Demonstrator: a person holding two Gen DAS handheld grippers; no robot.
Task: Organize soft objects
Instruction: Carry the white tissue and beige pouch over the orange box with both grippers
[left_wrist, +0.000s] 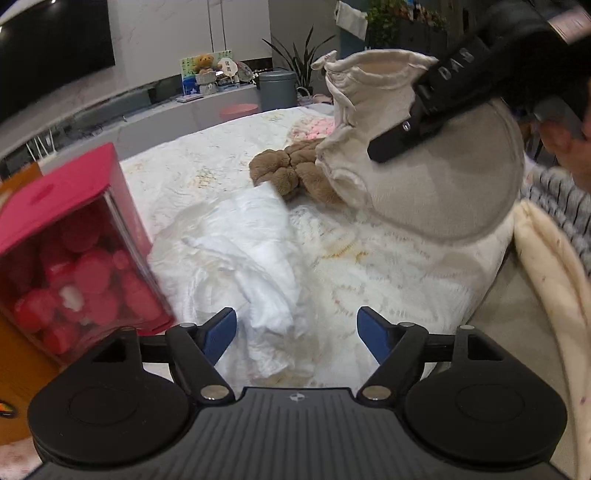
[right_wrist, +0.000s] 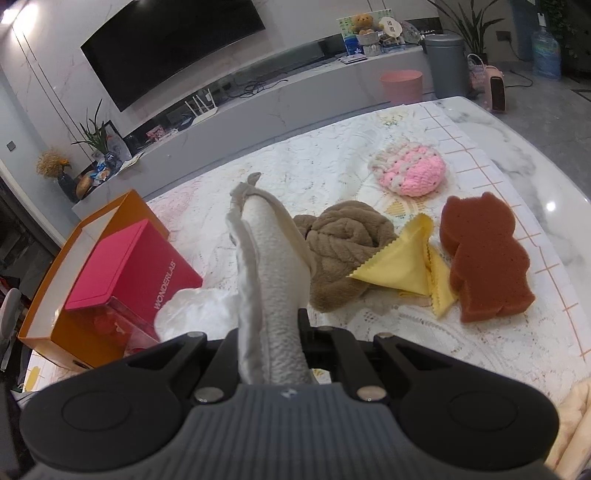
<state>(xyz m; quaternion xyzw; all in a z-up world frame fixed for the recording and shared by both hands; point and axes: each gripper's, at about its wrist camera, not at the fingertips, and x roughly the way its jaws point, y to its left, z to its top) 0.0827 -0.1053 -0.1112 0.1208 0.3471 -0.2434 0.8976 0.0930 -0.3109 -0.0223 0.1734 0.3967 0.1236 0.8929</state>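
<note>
My right gripper (right_wrist: 271, 347) is shut on a beige cloth pouch (right_wrist: 266, 266) and holds it above the table; the left wrist view shows the pouch (left_wrist: 424, 166) hanging from it at the upper right. My left gripper (left_wrist: 297, 328) is open and empty, low over a crumpled white cloth (left_wrist: 258, 258), also seen in the right wrist view (right_wrist: 195, 310). A brown knotted plush (right_wrist: 343, 254), a yellow cloth (right_wrist: 406, 269), a brown bear-shaped sponge (right_wrist: 484, 258) and a pink-and-white crocheted piece (right_wrist: 410, 173) lie on the lace-covered table (right_wrist: 332, 155).
A red box with a clear front (right_wrist: 129, 273) sits in an orange tray (right_wrist: 74, 266) at the table's left; it shows close on the left of the left wrist view (left_wrist: 70, 243). A cream fabric (left_wrist: 550, 277) lies at the right edge.
</note>
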